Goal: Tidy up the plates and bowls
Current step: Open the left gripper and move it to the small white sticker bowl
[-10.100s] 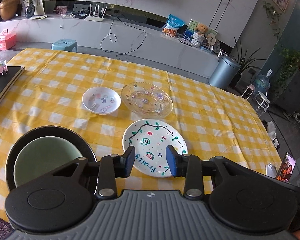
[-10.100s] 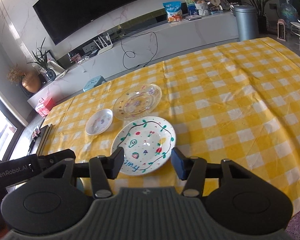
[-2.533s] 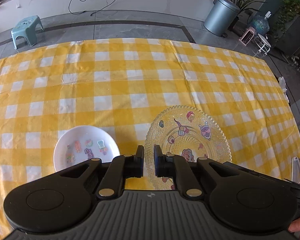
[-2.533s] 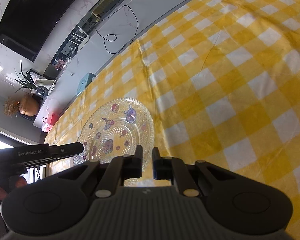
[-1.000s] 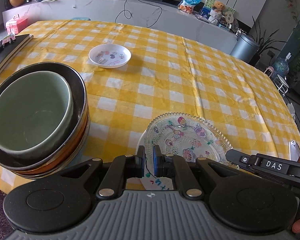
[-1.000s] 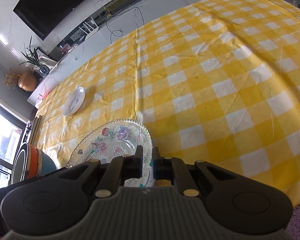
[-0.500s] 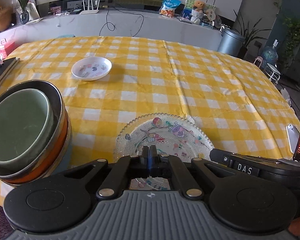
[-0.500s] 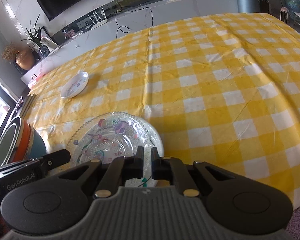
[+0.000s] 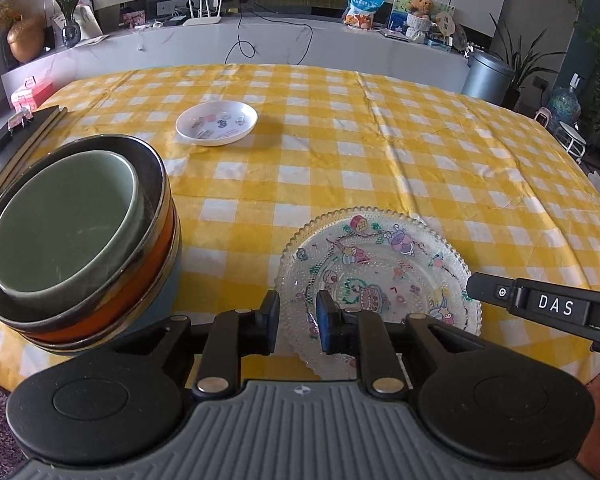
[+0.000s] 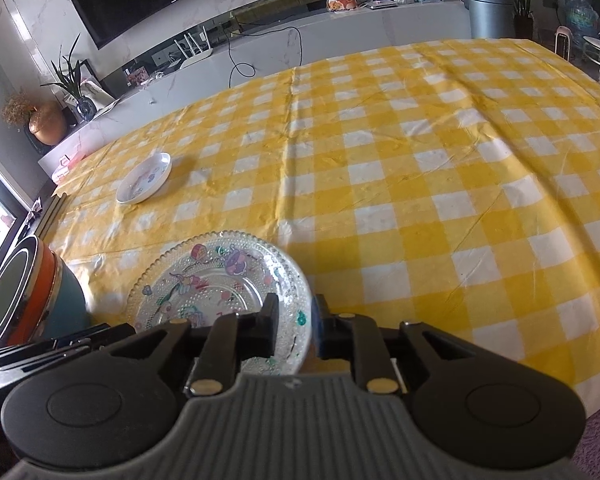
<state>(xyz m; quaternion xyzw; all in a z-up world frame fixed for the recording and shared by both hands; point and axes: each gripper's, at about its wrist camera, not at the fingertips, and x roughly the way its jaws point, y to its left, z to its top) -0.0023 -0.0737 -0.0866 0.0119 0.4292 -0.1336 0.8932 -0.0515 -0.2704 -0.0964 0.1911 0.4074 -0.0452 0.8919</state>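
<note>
The left hand-held gripper (image 9: 298, 322) has its two fingers a little apart, with nothing pinched between them, and it sits right at the near edge of the clear glass plate with cartoon pictures and a bumpy rim (image 9: 376, 276). The right hand-held gripper (image 10: 296, 328) looks the same: fingers a little apart, one on each side of the plate's rim at about 4 o'clock on the plate, and I think they are not squeezing it. The glass plate lies flat near the front edge of the desk with the yellow and white checked cloth (image 9: 380, 152). I cannot tell for sure if another plate is under it. At about 9 o'clock from the glass plate stands a stack of bowls, a pale green bowl inside a dark bowl with orange and blue sides (image 9: 72, 236). Far off at about 11 o'clock is a small white dish with little pictures (image 9: 216, 122). What could go wrong: the glass plate is close to the desk edge, so a bump from a finger pulling back could push it off. Glass is slippery, so a weak pinch on the small dish could let it slide out. A wide swing to the left could knock the tall bowl stack.
</note>
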